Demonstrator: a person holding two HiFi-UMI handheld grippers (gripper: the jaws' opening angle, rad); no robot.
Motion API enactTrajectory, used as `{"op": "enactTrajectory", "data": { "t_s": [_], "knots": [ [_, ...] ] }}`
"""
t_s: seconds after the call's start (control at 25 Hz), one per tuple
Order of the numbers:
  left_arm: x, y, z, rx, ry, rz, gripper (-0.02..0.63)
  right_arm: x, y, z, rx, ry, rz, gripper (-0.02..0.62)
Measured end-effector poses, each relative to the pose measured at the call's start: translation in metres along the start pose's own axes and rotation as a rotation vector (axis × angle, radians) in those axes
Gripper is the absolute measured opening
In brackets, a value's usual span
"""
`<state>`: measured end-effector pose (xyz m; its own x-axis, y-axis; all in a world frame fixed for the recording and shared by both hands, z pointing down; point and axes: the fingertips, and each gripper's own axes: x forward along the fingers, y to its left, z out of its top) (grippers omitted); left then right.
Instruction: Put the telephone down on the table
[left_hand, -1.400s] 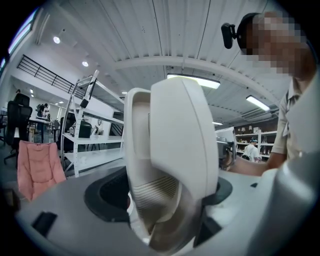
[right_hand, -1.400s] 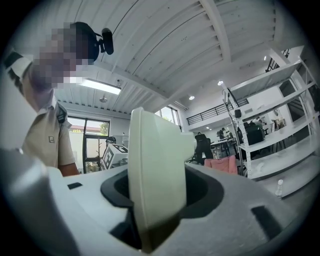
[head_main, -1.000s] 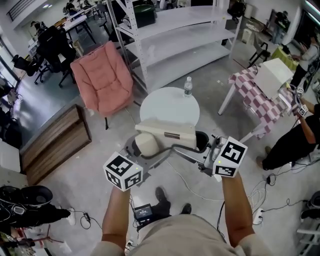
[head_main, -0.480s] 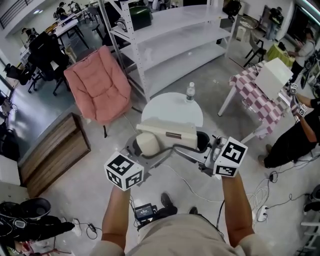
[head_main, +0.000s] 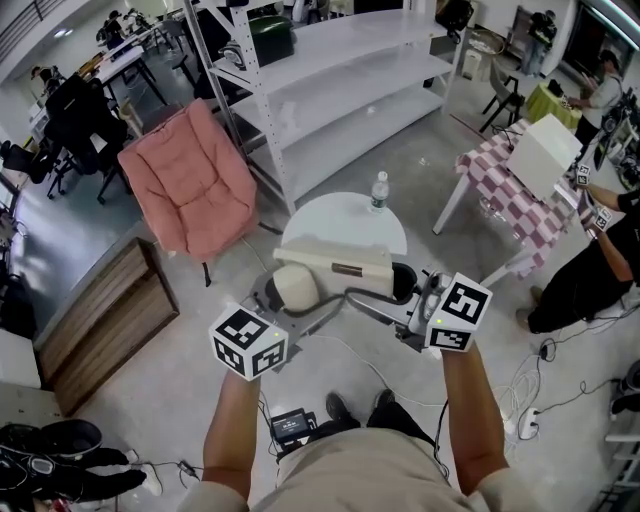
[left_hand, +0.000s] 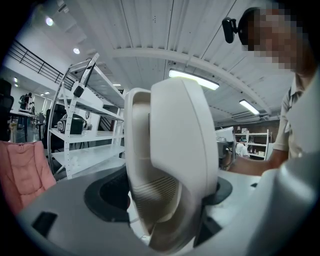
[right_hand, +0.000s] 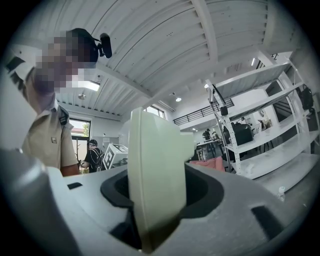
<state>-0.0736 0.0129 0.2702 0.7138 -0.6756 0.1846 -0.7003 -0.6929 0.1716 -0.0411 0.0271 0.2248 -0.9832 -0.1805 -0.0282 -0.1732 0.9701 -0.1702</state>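
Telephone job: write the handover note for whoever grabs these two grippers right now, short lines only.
Left gripper: jaws shut on the rounded end of the telephone.
Right gripper: jaws shut on the telephone's other end.
Telephone: held level between both grippers, not on the round white table, over its near edge in the head view. A water bottle stands at the table's far edge.
Done: telephone picked up and at the table.
Left: lower it onto bare tabletop, clear of the bottle, then open both jaws.

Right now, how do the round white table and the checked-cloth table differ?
The round white table lies straight ahead, just beyond the telephone; the checked-cloth table stands off to the right. The round table carries a bottle at its far edge; the checked one bears a big white box. Both stand on the grey floor.
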Motion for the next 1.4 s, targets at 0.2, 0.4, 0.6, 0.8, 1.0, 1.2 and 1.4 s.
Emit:
{"op": "enactTrajectory", "data": {
  "t_s": [0.2,0.4,0.6,0.8,1.0,1.2,1.4],
  "knots": [
    [0.015,0.016,0.001,-0.004,0.002,0.011,0.382,0.004,-0.022,0.0,0.005,-0.002,0.013,0.206],
    [0.046,0.032,0.0,-0.016,0.017,0.045,0.382,-0.002,-0.058,-0.004,0.028,-0.007,0.044,0.206],
    [0.07,0.05,0.009,-0.02,0.022,0.085,0.382,-0.001,-0.091,0.002,0.038,-0.007,0.086,0.206],
    [0.093,0.073,0.016,-0.028,0.019,0.116,0.382,0.004,-0.125,0.006,0.042,0.003,0.121,0.206],
    [0.113,0.095,0.015,-0.042,0.023,0.145,0.382,0.01,-0.155,0.004,0.056,0.01,0.149,0.206],
    [0.133,0.12,0.011,-0.057,0.041,0.161,0.382,0.019,-0.187,-0.004,0.079,0.017,0.163,0.206],
    [0.15,0.142,-0.001,-0.084,0.073,0.172,0.382,0.026,-0.215,-0.018,0.12,0.025,0.175,0.206]
  ]
}}
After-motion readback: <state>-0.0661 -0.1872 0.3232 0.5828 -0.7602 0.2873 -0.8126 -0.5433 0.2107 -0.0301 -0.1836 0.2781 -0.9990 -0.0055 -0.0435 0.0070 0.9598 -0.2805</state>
